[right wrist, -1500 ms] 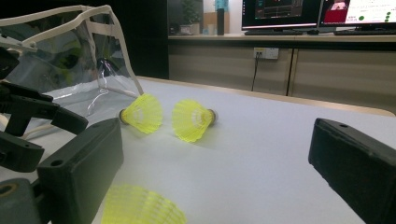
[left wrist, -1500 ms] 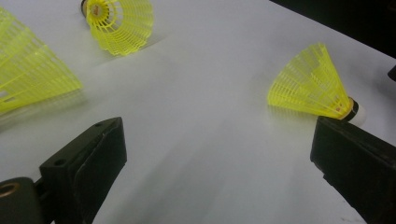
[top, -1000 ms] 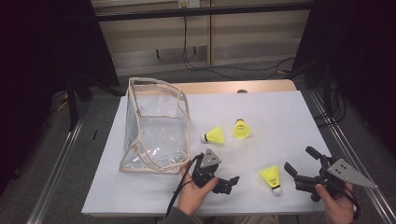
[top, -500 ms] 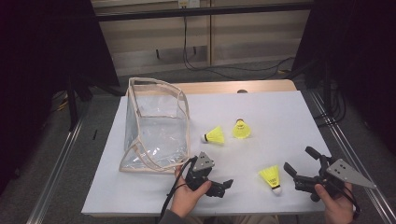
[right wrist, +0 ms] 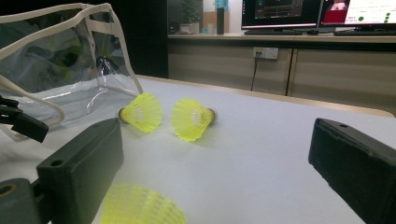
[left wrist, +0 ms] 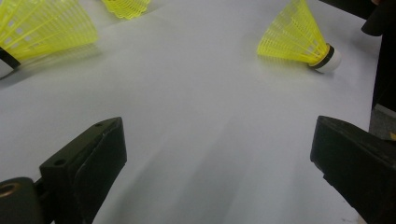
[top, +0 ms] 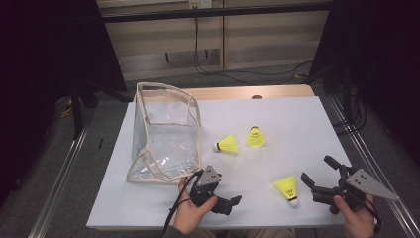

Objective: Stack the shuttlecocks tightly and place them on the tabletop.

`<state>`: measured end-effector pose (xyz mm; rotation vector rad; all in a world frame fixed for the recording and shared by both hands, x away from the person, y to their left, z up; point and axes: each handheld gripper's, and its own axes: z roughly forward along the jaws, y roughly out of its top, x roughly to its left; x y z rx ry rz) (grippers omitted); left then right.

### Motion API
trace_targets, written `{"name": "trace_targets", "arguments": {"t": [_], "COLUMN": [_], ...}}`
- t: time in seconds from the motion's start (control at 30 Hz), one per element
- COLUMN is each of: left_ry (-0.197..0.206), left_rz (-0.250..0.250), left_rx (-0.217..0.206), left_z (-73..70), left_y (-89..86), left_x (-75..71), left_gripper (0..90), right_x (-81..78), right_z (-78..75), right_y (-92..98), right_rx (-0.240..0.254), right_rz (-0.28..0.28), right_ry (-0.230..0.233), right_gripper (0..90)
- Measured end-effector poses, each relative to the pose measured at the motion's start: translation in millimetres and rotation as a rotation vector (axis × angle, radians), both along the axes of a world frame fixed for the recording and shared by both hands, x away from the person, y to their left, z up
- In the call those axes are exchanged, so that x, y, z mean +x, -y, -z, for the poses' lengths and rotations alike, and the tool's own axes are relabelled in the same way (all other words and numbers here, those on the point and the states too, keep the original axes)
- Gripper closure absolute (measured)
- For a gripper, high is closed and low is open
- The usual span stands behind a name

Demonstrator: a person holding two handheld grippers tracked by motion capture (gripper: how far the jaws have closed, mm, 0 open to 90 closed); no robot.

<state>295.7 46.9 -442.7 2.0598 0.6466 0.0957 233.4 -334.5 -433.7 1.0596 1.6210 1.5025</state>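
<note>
The left tool (top: 233,202) is lying low over the white counter (top: 277,119) near its front edge, its jaws spread wide with nothing between them. The right tool (top: 319,174) is hovering near the front right corner, jaws likewise standing wide apart and gripping nothing. Between the two tools, just beside the right one, a yellow shuttlecock (top: 288,189) is lying on its side with its white cork pointing toward the front edge; in the left gripper view it (left wrist: 299,39) is sitting ahead and to the right of the jaws, apart from them. Two more yellow shuttlecocks are resting farther back near the middle of the counter, one (top: 227,144) on its side and the other (top: 255,137) just beside it. A clear plastic bag (top: 166,134) with a pale trim is standing open at the left, near the left tool.
</note>
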Motion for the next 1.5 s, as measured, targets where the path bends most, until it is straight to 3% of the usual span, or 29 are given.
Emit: {"name": "trace_targets", "arguments": {"t": [0.13, 1.5], "left_ry": [-0.009, 0.018], "left_rz": [-0.006, 0.010], "left_rx": [-0.015, 0.009], "left_z": [0.5, -10.4], "left_y": [-3.6, -43.8], "left_x": [-2.2, -5.5], "left_gripper": [3.5, 3.5], "right_x": [0.1, 0.4], "right_z": [0.3, 0.1], "right_y": [-1.0, -0.2], "right_rx": [-0.002, -0.005], "right_rz": [-0.002, 0.001], "right_ry": [-0.001, -0.001], "right_gripper": [2.7, 2.7]}}
